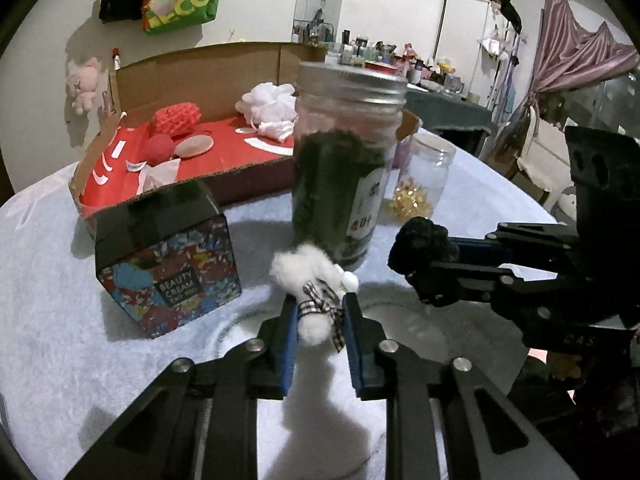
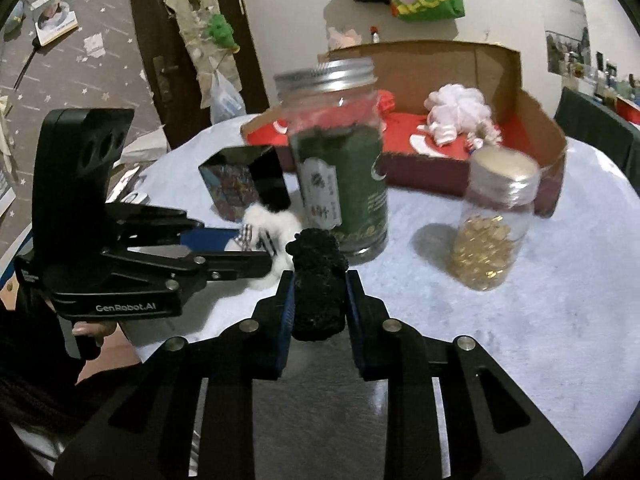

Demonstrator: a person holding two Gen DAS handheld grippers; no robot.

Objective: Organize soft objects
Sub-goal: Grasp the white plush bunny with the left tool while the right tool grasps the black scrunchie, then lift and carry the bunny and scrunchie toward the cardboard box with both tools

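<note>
My left gripper (image 1: pixel 320 308) is shut on a white fluffy toy (image 1: pixel 308 276) with a plaid bow, held above the table. It also shows in the right wrist view (image 2: pixel 272 220). My right gripper (image 2: pixel 318 292) is shut on a black fuzzy toy (image 2: pixel 318 280), seen from the side in the left wrist view (image 1: pixel 420 240). Behind stands an open cardboard box (image 1: pixel 208 64) with a red lining. It holds a white mesh puff (image 1: pixel 268 100), a red knitted piece (image 1: pixel 176 118), a red ball (image 1: pixel 158 150) and a beige pad (image 1: pixel 195 146).
A tall jar of dark green leaves (image 1: pixel 344 160) with a metal lid stands just ahead of both grippers. A small jar of gold capsules (image 2: pixel 492 224) is to its right. A black beauty cream box (image 1: pixel 164 256) sits at the left. The table has a pale cloth (image 1: pixel 48 300).
</note>
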